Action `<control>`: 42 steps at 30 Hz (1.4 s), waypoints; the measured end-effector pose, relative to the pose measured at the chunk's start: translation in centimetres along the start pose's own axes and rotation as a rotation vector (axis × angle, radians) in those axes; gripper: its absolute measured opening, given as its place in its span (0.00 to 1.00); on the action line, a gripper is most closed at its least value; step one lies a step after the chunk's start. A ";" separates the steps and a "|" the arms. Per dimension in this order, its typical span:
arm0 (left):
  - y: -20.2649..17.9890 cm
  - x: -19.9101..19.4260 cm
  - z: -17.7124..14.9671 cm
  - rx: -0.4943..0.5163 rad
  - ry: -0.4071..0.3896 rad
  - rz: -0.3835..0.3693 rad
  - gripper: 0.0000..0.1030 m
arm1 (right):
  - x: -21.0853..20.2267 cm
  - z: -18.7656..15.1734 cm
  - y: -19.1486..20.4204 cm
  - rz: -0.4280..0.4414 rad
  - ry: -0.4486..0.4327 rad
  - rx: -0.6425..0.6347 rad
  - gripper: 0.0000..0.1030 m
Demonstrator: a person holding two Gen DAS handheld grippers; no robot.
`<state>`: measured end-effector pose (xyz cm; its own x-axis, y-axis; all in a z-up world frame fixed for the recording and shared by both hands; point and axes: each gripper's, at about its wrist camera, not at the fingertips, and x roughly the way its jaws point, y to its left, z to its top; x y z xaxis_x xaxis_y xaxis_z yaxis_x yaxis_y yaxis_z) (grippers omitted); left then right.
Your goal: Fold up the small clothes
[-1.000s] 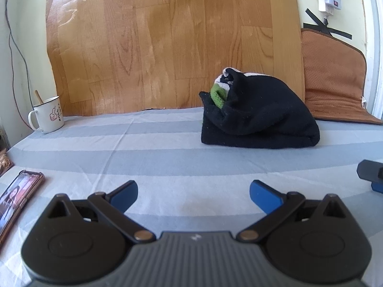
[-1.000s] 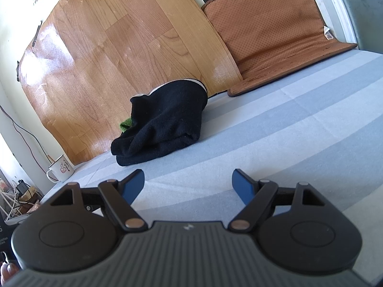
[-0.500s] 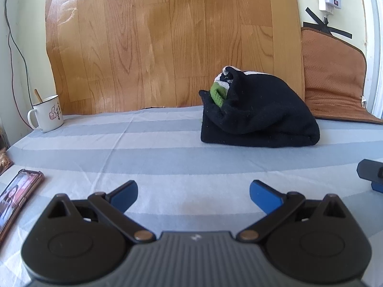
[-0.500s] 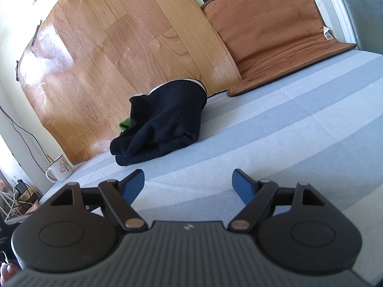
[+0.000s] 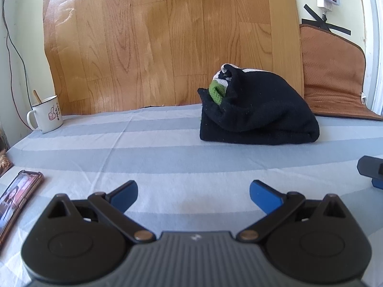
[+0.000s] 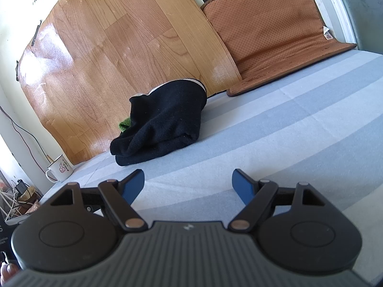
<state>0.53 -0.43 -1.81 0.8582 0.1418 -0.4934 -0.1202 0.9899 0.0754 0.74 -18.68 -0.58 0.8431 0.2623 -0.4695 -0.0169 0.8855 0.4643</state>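
Observation:
A folded black garment [image 5: 258, 117] lies on the striped blue-grey sheet [image 5: 155, 157], with a green piece [image 5: 216, 92] and a white edge showing at its top left. In the right wrist view the same black bundle [image 6: 165, 119] sits ahead and to the left. My left gripper [image 5: 193, 192] stands open and empty, well short of the bundle. The right gripper [image 6: 189, 184] is also open with nothing between its blue fingers, apart from the clothes. Part of the right gripper [image 5: 372, 172] shows at the right edge of the left wrist view.
A white enamel mug [image 5: 46, 114] with a stick in it stands at the far left. A phone [image 5: 14, 199] lies at the near left edge. A wood-pattern sheet [image 5: 167, 40] covers the back wall, and a brown cushion [image 6: 270, 38] leans at the back right.
The left wrist view has tilted slightly, so the bundle and mug sit a little lower in frame. The right gripper has barely moved. Both stay open.

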 end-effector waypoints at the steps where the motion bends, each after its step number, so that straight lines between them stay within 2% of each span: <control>1: 0.0 0.0 0.0 0.001 0.000 0.000 1.00 | 0.0 0.0 0.0 0.000 0.000 0.000 0.80; 42: 0.5 0.5 0.1 -0.018 0.029 0.016 1.00 | 0.0 -0.1 0.0 -0.001 0.001 0.000 0.80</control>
<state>0.95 0.10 -1.92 0.8414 0.1577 -0.5169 -0.1433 0.9873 0.0680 0.68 -18.62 -0.63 0.8425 0.2621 -0.4707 -0.0163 0.8857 0.4641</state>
